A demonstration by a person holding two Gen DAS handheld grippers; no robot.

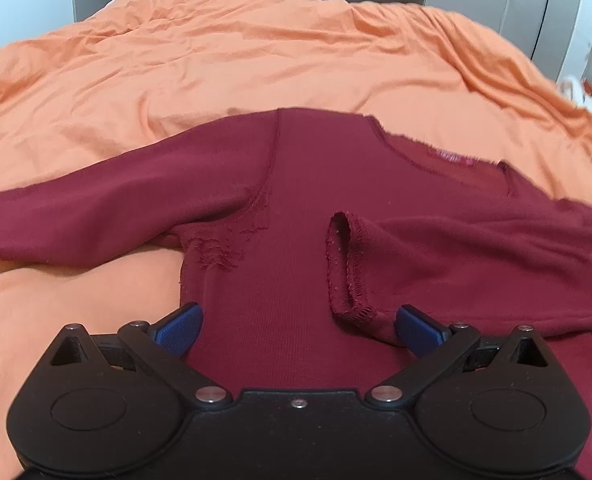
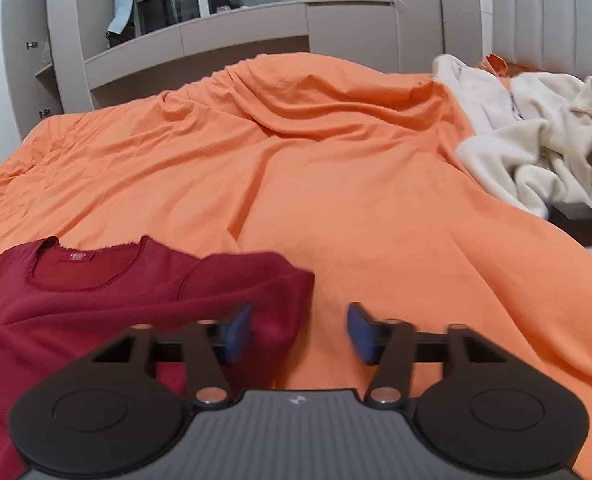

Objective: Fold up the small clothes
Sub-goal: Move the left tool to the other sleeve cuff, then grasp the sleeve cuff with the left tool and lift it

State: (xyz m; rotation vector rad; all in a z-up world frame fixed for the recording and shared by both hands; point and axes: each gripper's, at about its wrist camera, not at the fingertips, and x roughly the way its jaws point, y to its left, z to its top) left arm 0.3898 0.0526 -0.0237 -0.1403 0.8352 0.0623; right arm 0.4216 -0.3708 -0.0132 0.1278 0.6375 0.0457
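Note:
A dark red long-sleeved shirt [image 1: 296, 184] lies flat on the orange bedsheet [image 1: 215, 60], neckline and label [image 1: 452, 156] toward the far right. One sleeve stretches out to the left. The other sleeve is folded across the body, its frayed cuff [image 1: 348, 264] lying just ahead of my left gripper [image 1: 299, 326]. That gripper hovers open and wide over the shirt's body, nothing pinched. In the right wrist view the shirt [image 2: 95, 300] fills the lower left. My right gripper [image 2: 299, 330] is open at the shirt's folded right edge, its left pad [image 2: 237, 334] over red fabric and its right pad over bare sheet.
A heap of cream-white clothes [image 2: 536, 152] sits at the bed's far right with a dark box-like object [image 2: 574, 220] beside it. Grey shelving and cupboards [image 2: 215, 32] stand behind the bed, a padded headboard [image 2: 548, 20] at right. Rumpled sheet [image 2: 336, 160] spreads beyond the shirt.

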